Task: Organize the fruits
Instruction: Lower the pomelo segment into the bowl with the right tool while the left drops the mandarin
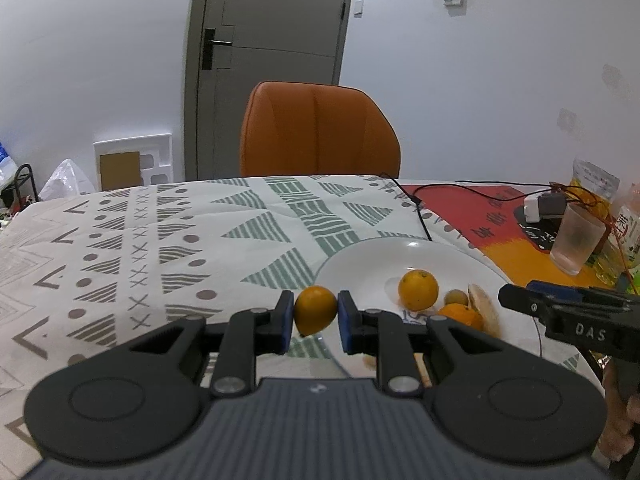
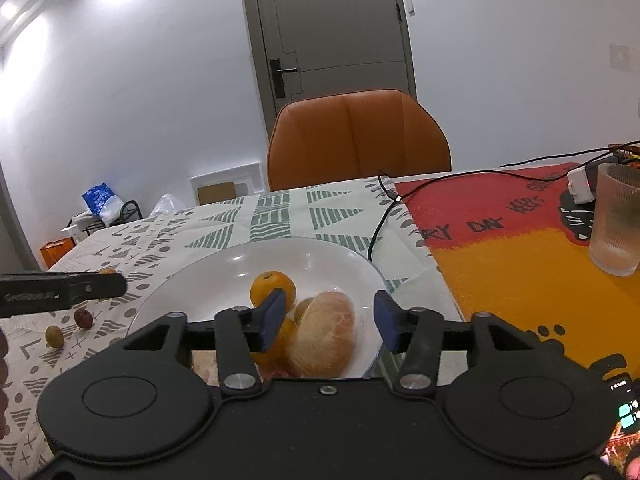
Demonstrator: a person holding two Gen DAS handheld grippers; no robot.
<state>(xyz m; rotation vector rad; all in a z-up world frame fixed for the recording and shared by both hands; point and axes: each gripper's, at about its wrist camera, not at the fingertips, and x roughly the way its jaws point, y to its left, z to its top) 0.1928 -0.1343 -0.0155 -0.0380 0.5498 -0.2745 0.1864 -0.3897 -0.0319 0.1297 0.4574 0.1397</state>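
Through the left wrist camera I see my left gripper (image 1: 316, 316) clamped on a small smooth orange (image 1: 315, 310), its blue pads pressing both sides of the rounded fruit, held just above the near-left rim of a glossy white plate (image 1: 360, 258). On the plate sit a second round orange (image 1: 418, 290), a small tan-brown round fruit (image 1: 457, 298), another orange fruit (image 1: 460, 315) partly hidden behind my gripper's linkage, and a pale peeled fruit (image 1: 484, 308) with a fibrous surface. The plate rests on a white cloth (image 1: 160, 248) printed with striped triangles, dots and crosses. The black tip of my right gripper (image 1: 520, 300) reaches in from the right edge. A ribbed frosted glass (image 1: 576, 238) stands beyond it. Through the right wrist camera my right gripper (image 2: 330, 320) stands with its jaws apart around the peeled fruit (image 2: 324, 332), neither blue pad pressing on it; the fruit lies in the plate (image 2: 208, 280), touching the oranges. Left of the plate, on the cloth, lie a dark red round fruit (image 2: 83, 318) and an olive-green one (image 2: 54, 336). An orange padded chair (image 2: 356, 136) stands behind the table.
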